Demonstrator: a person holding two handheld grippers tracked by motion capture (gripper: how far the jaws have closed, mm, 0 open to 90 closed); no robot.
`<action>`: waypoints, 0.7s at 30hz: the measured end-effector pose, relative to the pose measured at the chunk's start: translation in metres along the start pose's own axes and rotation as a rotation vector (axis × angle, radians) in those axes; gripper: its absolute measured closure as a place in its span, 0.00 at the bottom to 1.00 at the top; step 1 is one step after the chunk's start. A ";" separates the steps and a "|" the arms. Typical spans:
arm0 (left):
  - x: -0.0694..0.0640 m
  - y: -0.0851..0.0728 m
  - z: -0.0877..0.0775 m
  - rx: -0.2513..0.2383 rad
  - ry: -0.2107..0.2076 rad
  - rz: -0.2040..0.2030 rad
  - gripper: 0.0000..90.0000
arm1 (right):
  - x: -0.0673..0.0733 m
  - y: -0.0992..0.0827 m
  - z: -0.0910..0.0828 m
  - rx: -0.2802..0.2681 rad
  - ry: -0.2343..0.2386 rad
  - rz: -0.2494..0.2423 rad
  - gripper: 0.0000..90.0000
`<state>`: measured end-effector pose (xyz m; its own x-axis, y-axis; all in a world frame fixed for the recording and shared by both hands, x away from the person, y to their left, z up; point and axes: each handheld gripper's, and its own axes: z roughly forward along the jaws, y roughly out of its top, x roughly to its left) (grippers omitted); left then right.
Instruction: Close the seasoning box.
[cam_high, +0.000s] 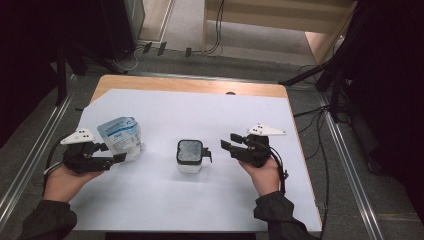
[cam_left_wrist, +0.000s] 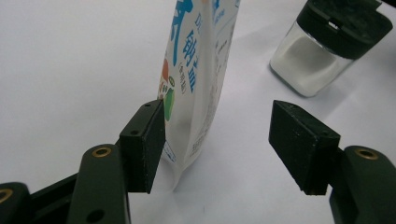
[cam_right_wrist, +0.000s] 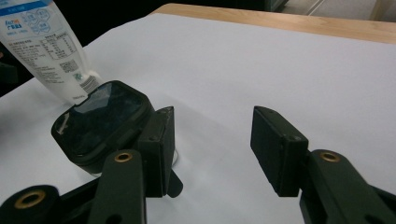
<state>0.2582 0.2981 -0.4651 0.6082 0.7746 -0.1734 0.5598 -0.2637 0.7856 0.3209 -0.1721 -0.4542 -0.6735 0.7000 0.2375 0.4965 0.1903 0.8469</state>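
The pouch (cam_high: 121, 138) stands upright between the jaws of your left gripper (cam_high: 111, 153): white and blue, flat-sided, with printed characters and a small green and orange mark low on its face. In the left gripper view its bottom corner sits against the left pad, while the right pad stands well clear of it, so the gripper is wide and not pressing the pouch from both sides.

Just off the jaws of your right gripper (cam_high: 230, 144) is the jar (cam_high: 190, 156), a clear square container with white powder inside and a black lid. The right gripper view puts the jar just outside the left jaw, partly behind it, with nothing between the pads; that gripper stands about half open.

The high view shows both hands on the white sheet (cam_high: 210, 120) covering the desk (cam_high: 150, 84), with the jar between the two grippers. The left gripper view shows a slot in the jar's lid and the powder level, which the high view does not. The right gripper view shows the pouch's back panel with a code square.

The pouch's top is cut off in both gripper views, and its small print is too fine to read. The jar's body is hidden behind the jaw in the right gripper view.
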 end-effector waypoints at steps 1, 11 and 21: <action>0.000 -0.001 -0.001 -0.004 0.001 0.009 0.42 | 0.000 -0.001 -0.001 -0.003 -0.004 0.001 0.56; 0.007 -0.004 -0.006 -0.014 0.006 0.006 0.42 | -0.014 -0.009 -0.019 -0.022 -0.037 0.028 0.56; 0.013 0.003 0.004 -0.028 -0.030 0.012 0.41 | -0.033 -0.024 -0.026 -0.011 -0.101 0.062 0.55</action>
<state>0.2698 0.3047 -0.4679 0.6317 0.7538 -0.1813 0.5363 -0.2560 0.8042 0.3174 -0.2180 -0.4697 -0.5827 0.7760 0.2414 0.5292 0.1369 0.8374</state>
